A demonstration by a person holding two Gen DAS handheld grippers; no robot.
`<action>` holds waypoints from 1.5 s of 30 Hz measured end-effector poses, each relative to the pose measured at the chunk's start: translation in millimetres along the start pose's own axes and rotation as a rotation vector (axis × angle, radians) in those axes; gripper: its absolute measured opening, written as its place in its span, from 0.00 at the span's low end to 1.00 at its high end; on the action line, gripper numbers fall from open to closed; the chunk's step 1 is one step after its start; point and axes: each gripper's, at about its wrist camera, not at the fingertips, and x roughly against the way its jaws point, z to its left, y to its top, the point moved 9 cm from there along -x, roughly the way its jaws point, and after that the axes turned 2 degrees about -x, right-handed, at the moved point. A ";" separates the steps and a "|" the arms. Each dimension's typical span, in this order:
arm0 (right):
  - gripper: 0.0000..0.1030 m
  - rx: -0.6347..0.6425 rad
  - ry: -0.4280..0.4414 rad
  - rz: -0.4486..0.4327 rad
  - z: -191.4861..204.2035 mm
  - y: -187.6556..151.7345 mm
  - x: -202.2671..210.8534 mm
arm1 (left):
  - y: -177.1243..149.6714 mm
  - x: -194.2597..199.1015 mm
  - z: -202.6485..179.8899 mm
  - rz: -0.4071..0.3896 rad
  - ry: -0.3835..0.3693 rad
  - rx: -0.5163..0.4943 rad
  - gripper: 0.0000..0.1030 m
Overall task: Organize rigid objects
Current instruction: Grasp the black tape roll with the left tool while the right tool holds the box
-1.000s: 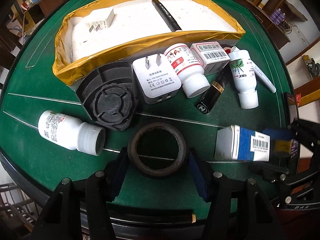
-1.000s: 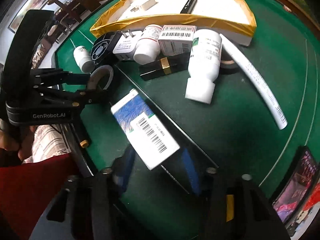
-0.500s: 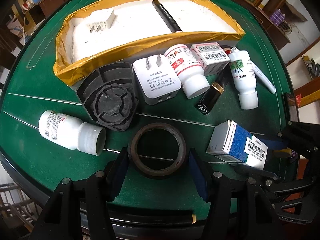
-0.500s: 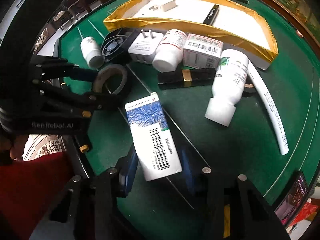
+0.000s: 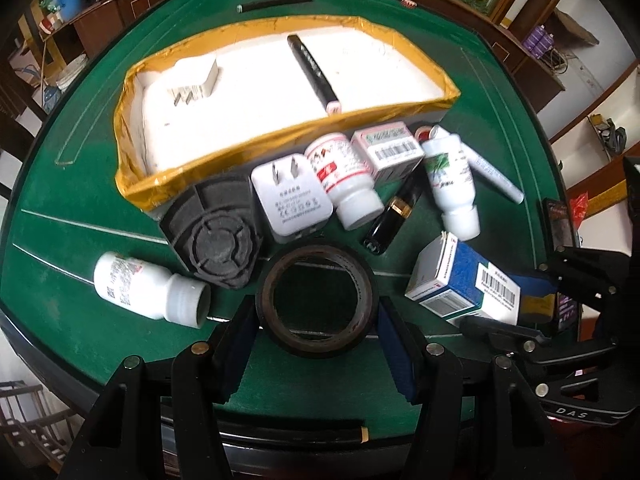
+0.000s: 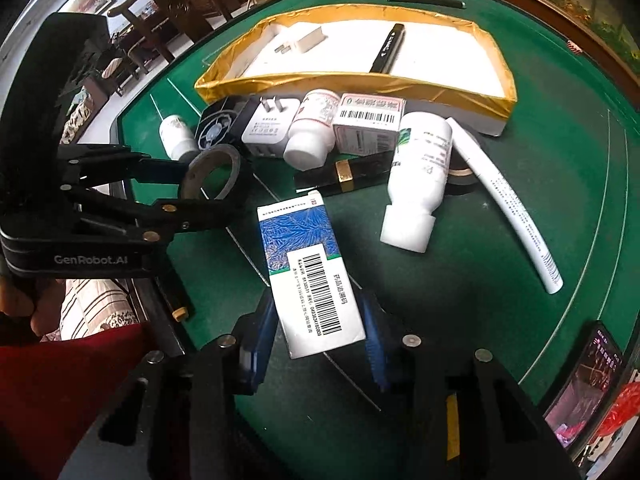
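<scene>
A round green table (image 5: pixel 80 184) holds a gold-edged tray (image 5: pixel 256 148), 3 white bottles, a white plug (image 5: pixel 290 200), a small box (image 5: pixel 390 148), a black fan (image 5: pixel 218 236) and a white tube (image 6: pixel 508 204).

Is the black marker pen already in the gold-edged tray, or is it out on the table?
In. The marker pen lies flat on the tray's white floor, inside the gold rim, beside a white plug.

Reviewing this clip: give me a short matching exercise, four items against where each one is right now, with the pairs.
Items:
1. tape roll
2. blue-and-white box
3. black marker
4. white charger

Places:
A. inside the gold-edged tray
B. between the right gripper fingers
C. on the felt beside the fan
D. between the left gripper fingers

Pairs: 1-D, 2-B, 3-A, 4-C
</scene>
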 end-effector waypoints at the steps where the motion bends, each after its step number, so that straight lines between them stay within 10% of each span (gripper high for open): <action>1: 0.38 -0.002 0.000 -0.004 1.3 0.7 0.1 | 3.6 1.7 -0.7 -0.005 -0.001 0.001 0.61; 45: 0.38 -0.096 -0.046 -0.130 -11.4 40.3 24.9 | 96.0 41.5 11.5 -0.168 0.005 -0.009 0.61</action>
